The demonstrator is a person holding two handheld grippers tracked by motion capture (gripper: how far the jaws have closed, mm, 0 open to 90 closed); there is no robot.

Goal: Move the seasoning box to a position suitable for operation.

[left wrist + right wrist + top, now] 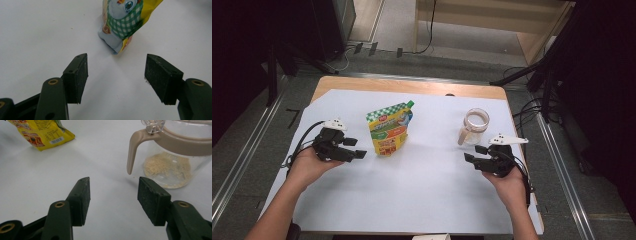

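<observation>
Pouch [390,128] print is too small to read from the high view, and its top is cut off in the left gripper view, where a checked cartoon figure shows on the front [126,21]. The right gripper view catches just a yellow corner with a barcode [41,135]. The jar's [474,127] upper rim runs out of frame in the right gripper view [175,157]; that view alone makes out a thin layer of pale crumbs on its bottom and a beige handle hanging down one side.

Left gripper [354,148] rests just beside the pouch, jaws apart, nothing between them. Right gripper [474,153] sits near the jar, jaws likewise apart and empty. Pouch stands upright left of centre, jar to the right, well apart.

White sheet [422,180] covers a wooden table [412,86]. Beyond lie grey floor, cables and dark stands; the room's corners are too dark to make out.
</observation>
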